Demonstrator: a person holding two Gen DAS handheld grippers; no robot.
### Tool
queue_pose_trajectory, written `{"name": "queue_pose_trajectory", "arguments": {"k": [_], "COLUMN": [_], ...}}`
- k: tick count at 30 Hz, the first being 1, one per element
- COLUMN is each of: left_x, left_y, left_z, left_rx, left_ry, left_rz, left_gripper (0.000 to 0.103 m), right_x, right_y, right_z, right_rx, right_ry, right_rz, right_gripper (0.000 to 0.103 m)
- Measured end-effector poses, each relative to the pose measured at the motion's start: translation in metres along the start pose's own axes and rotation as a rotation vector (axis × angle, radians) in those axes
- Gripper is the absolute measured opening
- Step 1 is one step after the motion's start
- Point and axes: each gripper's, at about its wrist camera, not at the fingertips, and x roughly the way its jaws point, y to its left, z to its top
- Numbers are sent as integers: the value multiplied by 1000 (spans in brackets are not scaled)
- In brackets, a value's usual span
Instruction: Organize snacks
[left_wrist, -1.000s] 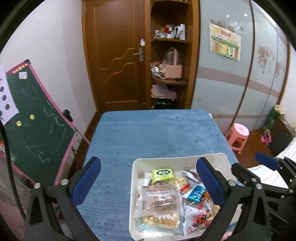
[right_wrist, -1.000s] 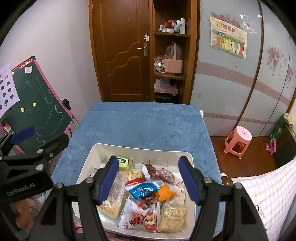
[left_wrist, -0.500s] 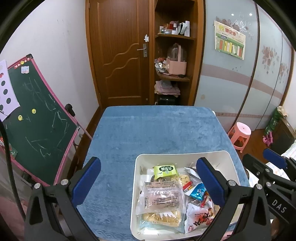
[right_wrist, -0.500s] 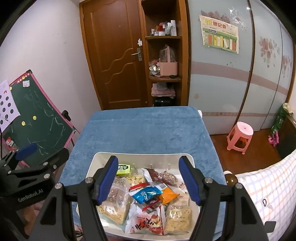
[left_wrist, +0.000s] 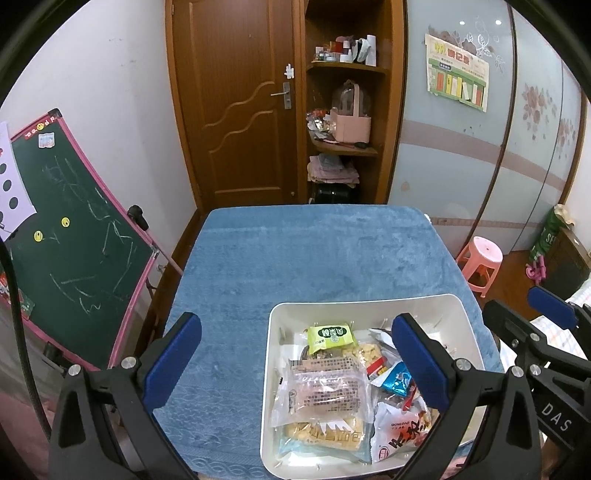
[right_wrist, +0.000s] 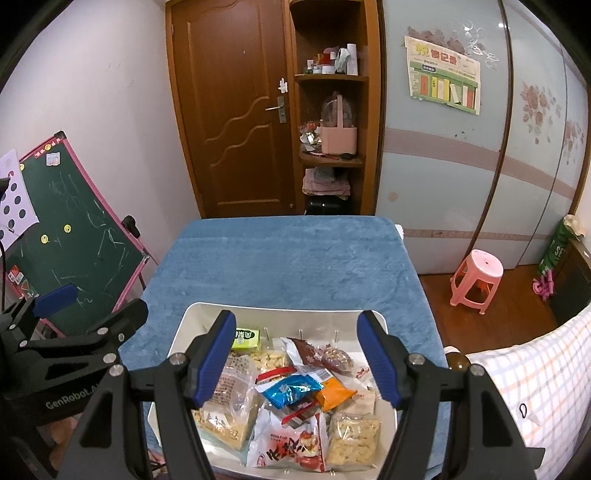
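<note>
Left gripper (left_wrist: 295, 358) hangs over the near left of the table (left_wrist: 314, 251), fingers spread wide, nothing between them. Right gripper (right_wrist: 297, 356) is the same: spread, empty, hovering right above the bin (right_wrist: 295, 314).

Snacks are all in that white bin, which sits at the near edge of the blue-covered table, w/ the rest of the cloth bare (no packet lies loose on it in either view). Inside it's a jumble, not rows: green pack (right_wrist: 245, 338) at the far left, clear cracker bag (left_wrist: 323, 391) along the left, blue pack (right_wrist: 291, 389) and orange pack (right_wrist: 334, 395) overlapping mid-bin, red-and-white bag (right_wrist: 291, 446) near, another clear bag (right_wrist: 352, 439) near right, dark pack (right_wrist: 321, 356) toward the far side.

Progress, as a judgement: if "organize" means gathering snacks into the bin, that looks done, since everything visible is inside. If it means sorting or laying them out by type, the heap is unsorted and that would be left. One scene fits both, i.e. packets all collected, or a full bin waiting to be sorted out. Can't tell which from this.
</note>
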Motion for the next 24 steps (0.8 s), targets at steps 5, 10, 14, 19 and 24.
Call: {"name": "queue_pose_trajectory", "arguments": {"k": [5,10,14,19,24], "left_x": [1,3,3,3,3], "left_y": [0,-1,-1,-1,-1], "left_z": [0,0,0,0,-1], "left_rx": [1,-3,-3,-3,-2], "left_ry": [4,13,14,13,13], "left_rz": [7,11,10,11,12], "left_gripper": [103,103,102,103,102], "right_x": [1,3,3,5,6], "right_y": [4,5,4,3,2], "right_z": [0,-1,-1,-3,-5], "right_rx": [-10,-11,-7,1,8], "right_ry": [6,12,17,24,29], "right_rz": [9,15,17,22,23], "right_gripper": [69,69,69,69,69]}}
